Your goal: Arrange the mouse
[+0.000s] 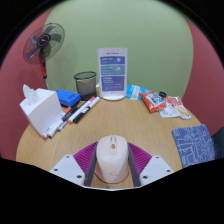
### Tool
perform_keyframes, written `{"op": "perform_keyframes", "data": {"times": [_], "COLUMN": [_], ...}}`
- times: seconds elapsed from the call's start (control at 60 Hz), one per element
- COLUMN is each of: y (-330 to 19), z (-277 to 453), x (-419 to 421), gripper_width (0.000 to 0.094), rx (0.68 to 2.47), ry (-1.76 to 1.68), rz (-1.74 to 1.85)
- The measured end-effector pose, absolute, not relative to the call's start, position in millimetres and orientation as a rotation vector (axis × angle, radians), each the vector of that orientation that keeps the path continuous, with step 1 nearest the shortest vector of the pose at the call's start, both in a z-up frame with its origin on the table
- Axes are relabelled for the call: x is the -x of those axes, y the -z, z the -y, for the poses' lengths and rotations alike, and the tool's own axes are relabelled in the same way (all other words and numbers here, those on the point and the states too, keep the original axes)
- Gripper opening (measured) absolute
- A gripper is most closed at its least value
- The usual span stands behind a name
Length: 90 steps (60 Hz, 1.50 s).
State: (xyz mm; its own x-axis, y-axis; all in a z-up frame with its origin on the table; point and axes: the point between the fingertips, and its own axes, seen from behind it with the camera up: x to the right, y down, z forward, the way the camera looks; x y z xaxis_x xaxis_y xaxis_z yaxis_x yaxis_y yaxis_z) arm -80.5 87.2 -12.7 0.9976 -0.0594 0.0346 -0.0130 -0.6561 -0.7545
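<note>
Pale beige plastic mouse (112,160), smooth domed shell, sitting between pink-padded fingers (85,162) of gripper (112,172) at near edge of round wooden table (130,125). Pads hugging both flanks, apparently pinching it; lifted or resting on table — cannot tell. Grip across the narrow width, probably for steady carrying and aiming lengthwise. Further in, toward left edge: white tissue box (40,108), boxy, soft sheet poking up; dark marker pens (80,110) laid diagonally; blue flat item (68,98). Far edge: black mesh bin (86,82), upright printed sign (113,72). Right side: crinkly snack packets (160,101), blue patterned pad (190,140) at right edge, likely the mouse's destination. Standing fan (44,45) behind table.
</note>
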Motion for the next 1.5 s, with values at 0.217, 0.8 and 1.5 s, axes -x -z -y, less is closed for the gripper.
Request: {"op": "perform_keyframes", "data": {"times": [0.217, 0.8, 1.5], "y": [11.5, -271.5, -30.3], "z": [-86.5, -72.6, 6.5], "x": [79.2, -51.2, -245.1], "gripper_width": [0.0419, 0.0383, 0.0823], "rx": [2.276, 1.848, 2.258], "ry": [0.076, 0.023, 0.054], "rz": [-0.145, -0.036, -0.010]}}
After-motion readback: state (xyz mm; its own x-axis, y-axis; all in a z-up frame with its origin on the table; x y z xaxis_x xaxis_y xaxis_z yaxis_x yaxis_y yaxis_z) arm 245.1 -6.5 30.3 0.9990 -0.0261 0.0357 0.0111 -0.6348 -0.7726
